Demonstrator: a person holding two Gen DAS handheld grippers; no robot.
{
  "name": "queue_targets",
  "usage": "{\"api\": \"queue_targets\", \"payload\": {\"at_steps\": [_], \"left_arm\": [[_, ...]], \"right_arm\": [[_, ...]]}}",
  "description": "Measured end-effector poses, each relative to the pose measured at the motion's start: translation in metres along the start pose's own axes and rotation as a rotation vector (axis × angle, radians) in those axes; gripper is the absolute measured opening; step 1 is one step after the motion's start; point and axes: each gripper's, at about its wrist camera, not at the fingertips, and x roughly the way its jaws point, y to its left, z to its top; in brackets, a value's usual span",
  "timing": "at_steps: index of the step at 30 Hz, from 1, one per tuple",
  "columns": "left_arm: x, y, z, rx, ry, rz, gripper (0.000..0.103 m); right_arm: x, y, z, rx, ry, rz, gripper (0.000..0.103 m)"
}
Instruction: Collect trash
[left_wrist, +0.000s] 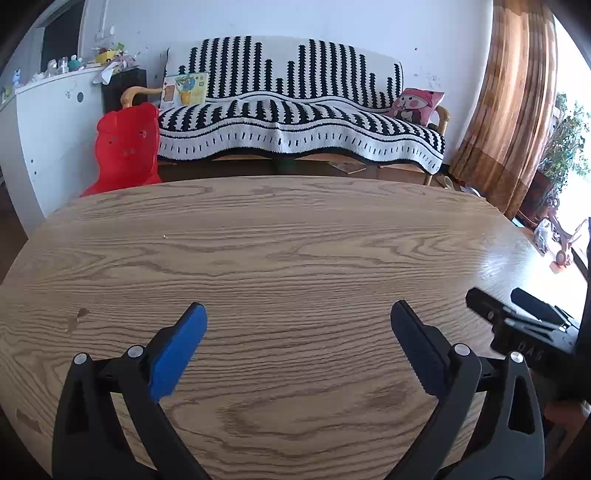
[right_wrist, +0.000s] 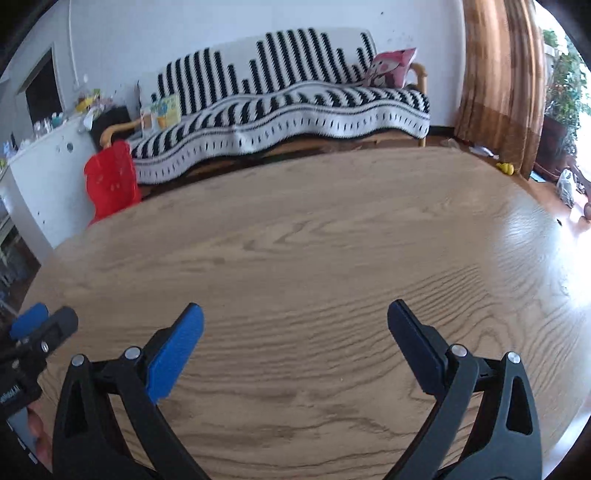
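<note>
Wooden table (left_wrist: 295, 240), both jaws spread.

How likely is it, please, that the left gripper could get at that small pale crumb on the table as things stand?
Probably yes. The left gripper is open and empty, and only bare table lies between it and the crumb, ahead to its left. Pinching something that tiny could be hard.

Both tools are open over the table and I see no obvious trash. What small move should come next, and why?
Probably swing the left tool and right tool to look beyond the wooden table, toward the floor. Both are open and hold nothing, and the tabletop shows only a tiny pale crumb, likely too small to pinch.
</note>
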Motion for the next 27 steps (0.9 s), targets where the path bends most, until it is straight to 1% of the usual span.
{"api": "queue_targets", "payload": {"at_steps": [4, 10, 15, 17, 19, 20, 21, 22, 25, 27], "left_arm": [[-0.001, -0.009, -0.003, 0.025, 0.0, 0.017, 0.097], [0.002, -0.015, -0.009, 0.039, 0.014, 0.024, 0.097], [0.003, -0.019, -0.013, 0.049, 0.022, 0.03, 0.097], [0.004, -0.02, -0.015, 0.06, 0.015, 0.047, 0.097], [0.003, -0.022, -0.016, 0.069, 0.001, 0.082, 0.097], [0.002, -0.024, -0.016, 0.079, -0.009, 0.117, 0.097], [0.001, -0.025, -0.017, 0.089, -0.018, 0.135, 0.097], [-0.001, -0.026, -0.017, 0.095, -0.025, 0.139, 0.097], [-0.003, -0.023, -0.015, 0.067, -0.028, 0.088, 0.097], [-0.004, -0.02, -0.015, 0.056, -0.028, 0.089, 0.097]], "right_arm": [[-0.005, -0.007, -0.005, -0.016, -0.005, -0.01, 0.096], [-0.006, -0.026, -0.008, 0.038, 0.013, -0.019, 0.096], [-0.008, -0.034, -0.01, 0.053, 0.014, -0.023, 0.096], [-0.008, -0.034, -0.011, 0.055, 0.016, -0.023, 0.096], [-0.008, -0.033, -0.011, 0.049, 0.013, -0.024, 0.096], [-0.008, -0.032, -0.012, 0.043, 0.012, -0.024, 0.096], [-0.008, -0.032, -0.012, 0.037, 0.012, -0.025, 0.096], [-0.007, -0.031, -0.013, 0.034, 0.013, -0.025, 0.096], [-0.007, -0.03, -0.013, 0.025, 0.018, -0.022, 0.096], [-0.008, -0.029, -0.013, 0.027, 0.015, -0.02, 0.096]]}}
